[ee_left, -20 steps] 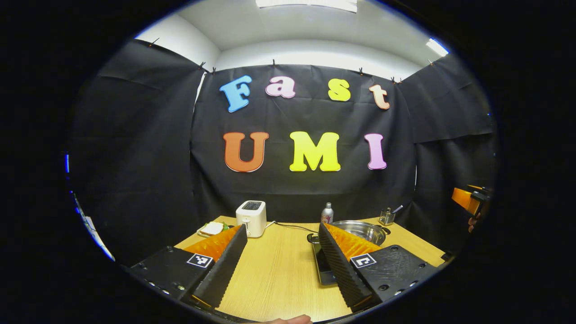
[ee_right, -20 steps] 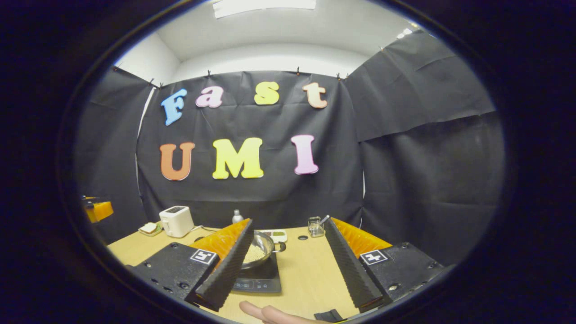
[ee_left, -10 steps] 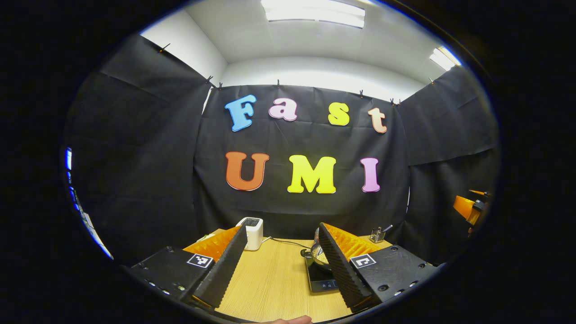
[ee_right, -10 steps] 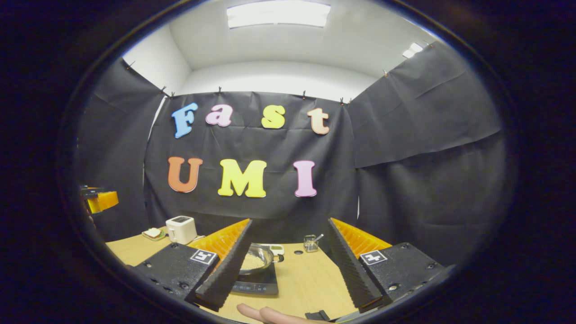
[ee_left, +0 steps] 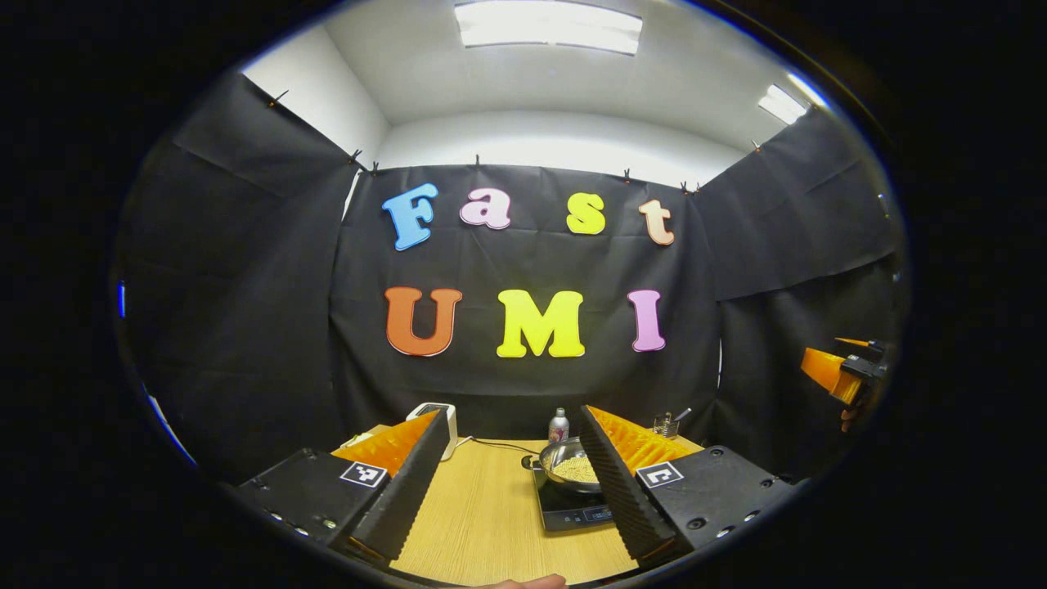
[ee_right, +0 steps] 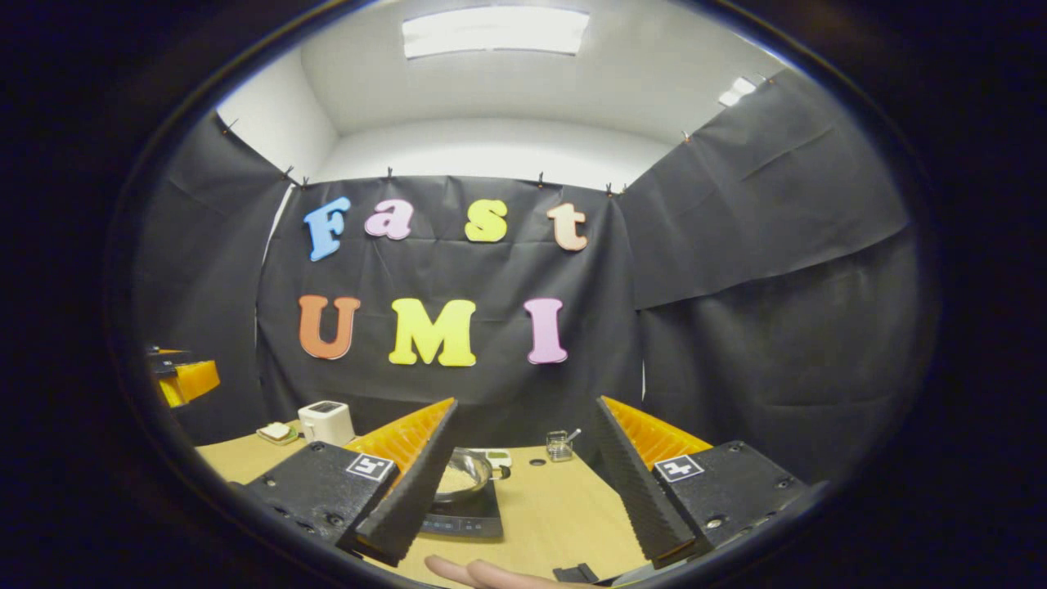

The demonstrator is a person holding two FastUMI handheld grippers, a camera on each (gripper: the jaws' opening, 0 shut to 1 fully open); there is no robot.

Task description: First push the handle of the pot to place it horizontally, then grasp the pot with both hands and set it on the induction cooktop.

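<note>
Pot point(ee_left: 575, 469) rests on cooktop point(ee_left: 570, 509) on wooden surface point(ee_left: 491, 523), toaster point(ee_right: 326, 422) at 10 o'clock; both grippers' fingers apart, holding nothing.

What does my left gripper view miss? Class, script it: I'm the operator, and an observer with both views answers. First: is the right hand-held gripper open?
Observer: Yes. In the right gripper view, the right hand-held gripper has its fingers wide apart, with nothing between them.
Operator: What lies beyond the toaster?
Observer: A plate holding food sits just left of the toaster.
Operator: My finger hides the pot's right side.
Observer: The pot rests on the induction cooktop, and a short handle points right.
</note>
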